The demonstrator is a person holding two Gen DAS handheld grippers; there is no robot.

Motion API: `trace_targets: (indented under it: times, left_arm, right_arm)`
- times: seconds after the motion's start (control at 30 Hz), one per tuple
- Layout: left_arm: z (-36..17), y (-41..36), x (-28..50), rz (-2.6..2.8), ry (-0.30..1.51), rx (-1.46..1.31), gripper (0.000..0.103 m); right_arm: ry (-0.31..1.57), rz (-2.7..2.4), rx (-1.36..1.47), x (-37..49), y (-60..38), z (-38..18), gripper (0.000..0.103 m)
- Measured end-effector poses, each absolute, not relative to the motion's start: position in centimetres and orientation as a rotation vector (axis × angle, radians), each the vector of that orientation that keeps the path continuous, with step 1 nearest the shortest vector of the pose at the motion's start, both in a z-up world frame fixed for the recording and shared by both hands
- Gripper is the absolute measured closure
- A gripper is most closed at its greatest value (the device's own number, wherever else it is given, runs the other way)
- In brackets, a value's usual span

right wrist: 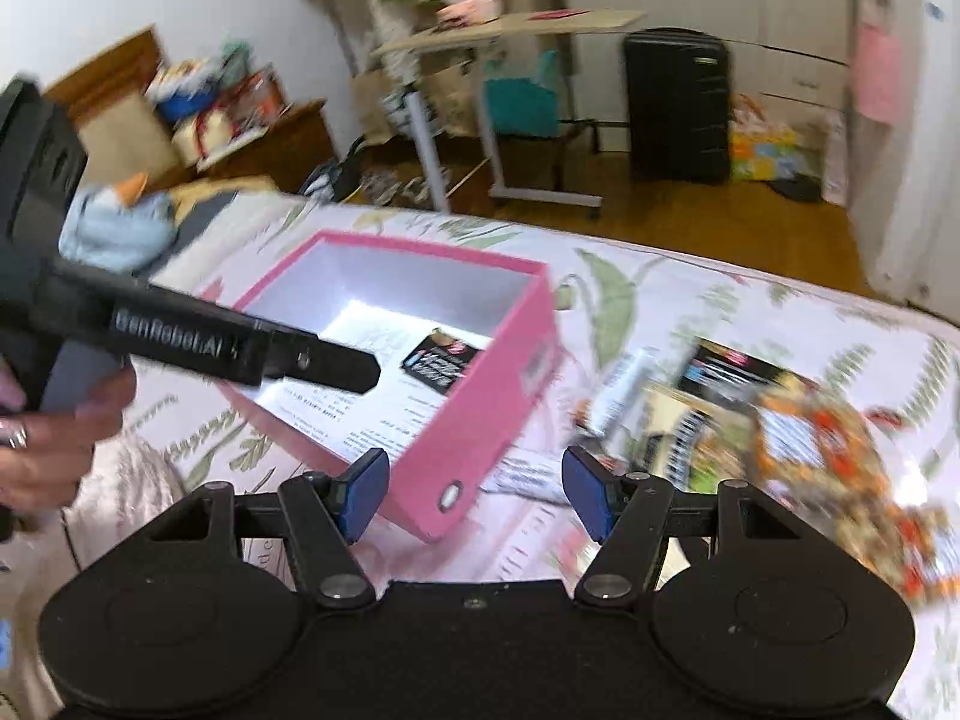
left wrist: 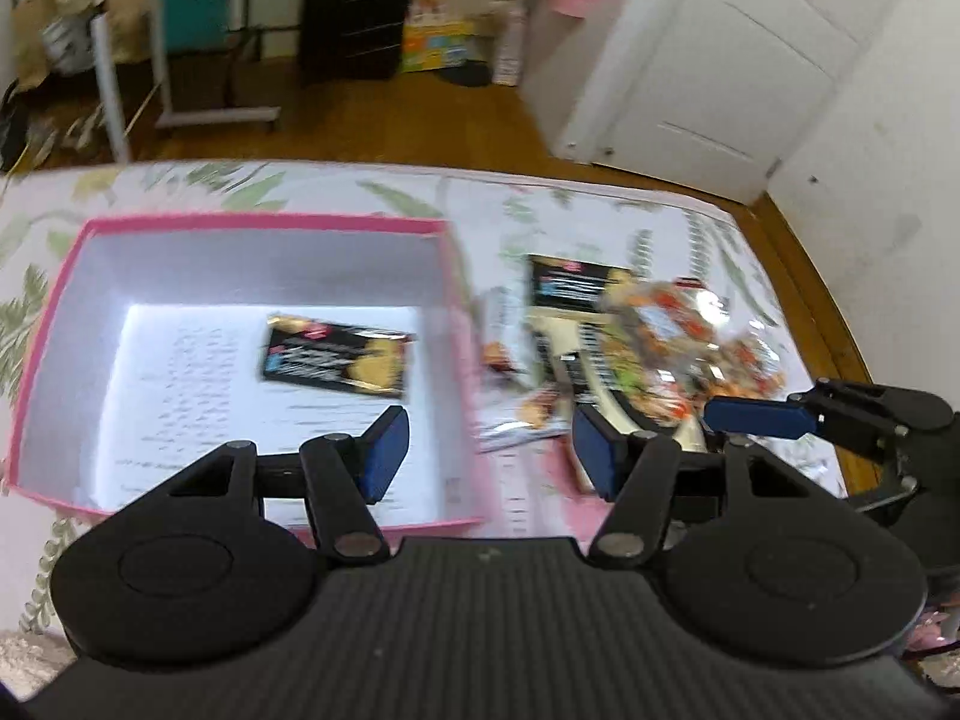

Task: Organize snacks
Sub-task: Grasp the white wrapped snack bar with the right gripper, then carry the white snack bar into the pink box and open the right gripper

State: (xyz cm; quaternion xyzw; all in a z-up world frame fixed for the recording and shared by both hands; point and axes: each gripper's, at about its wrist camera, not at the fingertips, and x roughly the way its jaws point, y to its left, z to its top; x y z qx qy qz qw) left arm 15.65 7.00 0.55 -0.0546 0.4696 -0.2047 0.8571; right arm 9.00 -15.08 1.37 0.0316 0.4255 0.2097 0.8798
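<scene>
With one black packet (left wrist: 337, 360) already in the pink box (left wrist: 264, 223), the loose snack pile (left wrist: 654, 360) lies on the bed beyond the box's right wall, nearer the right gripper (right wrist: 474, 492) than the left gripper (left wrist: 489, 450), both released and empty.

Packet (left wrist: 337, 360) in box (left wrist: 264, 223) — heap (left wrist: 648, 354) right.

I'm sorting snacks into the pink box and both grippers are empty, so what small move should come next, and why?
Probably bring the right gripper down onto the black snack packet in the loose pile beside the pink box. Its fingers stand apart with nothing between them, only one black packet lies in the box, and the pile sits on the right gripper's side.
</scene>
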Motion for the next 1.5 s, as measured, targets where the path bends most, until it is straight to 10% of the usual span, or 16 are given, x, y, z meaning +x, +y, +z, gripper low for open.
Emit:
trace_targets:
  times: [1.2, 1.33, 1.5]
  left_arm:
    - [-15.5, -17.1, 9.7, -0.871, 0.981, 0.312, 0.044]
    - [-15.4, -16.7, 10.0, -0.837, 1.021, 0.252, 0.055]
    - [-14.8, -15.4, 10.6, -0.822, 1.151, 0.179, 0.07]
  right_arm:
    - [0.802, -0.334, 0.851, 1.7, -36.9, -15.9, 0.027]
    - [0.774, -0.35, 0.843, 1.8, -37.1, -16.1, 0.054]
    - [0.796, -0.319, 0.78, 1.6, -36.6, -15.2, 0.064]
